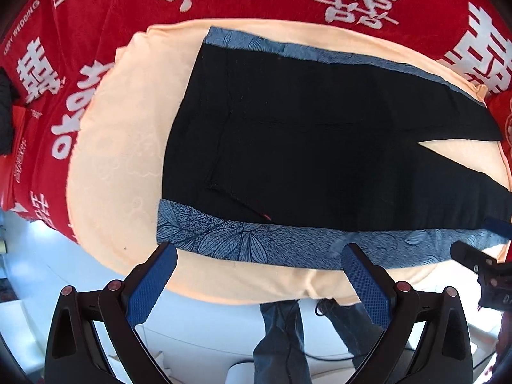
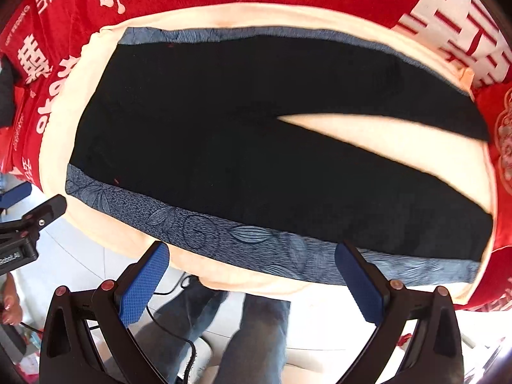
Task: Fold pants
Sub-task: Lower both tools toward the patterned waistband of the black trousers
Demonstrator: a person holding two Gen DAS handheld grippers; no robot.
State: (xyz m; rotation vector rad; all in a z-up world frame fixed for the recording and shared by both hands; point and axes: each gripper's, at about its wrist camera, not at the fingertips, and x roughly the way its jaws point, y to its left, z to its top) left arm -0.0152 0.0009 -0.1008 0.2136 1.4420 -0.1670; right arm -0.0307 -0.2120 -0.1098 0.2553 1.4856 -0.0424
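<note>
Fingers (image 1: 150,284) of the left gripper (image 1: 259,272) stand wide apart with nothing between them, hovering at the near edge of the surface; the pants (image 1: 304,147) lie flat just beyond their tips, spread on a peach towel (image 1: 121,147) over a red cloth (image 1: 96,16) printed with white characters. Black with a blue patterned stripe (image 1: 240,243) along each outer side, the pants have their waist to the left and their legs running right, parted by a narrow wedge of towel. The left wrist view shows the waist end and a pocket seam closely; at its right edge the other gripper's dark body appears. The right gripper (image 2: 252,272) is likewise spread open and empty, its fingers (image 2: 144,284) just short of the near stripe. Its view takes in both leg ends, plus the person's jeans (image 2: 256,336) and a black cable (image 2: 188,352) on the floor below.
</note>
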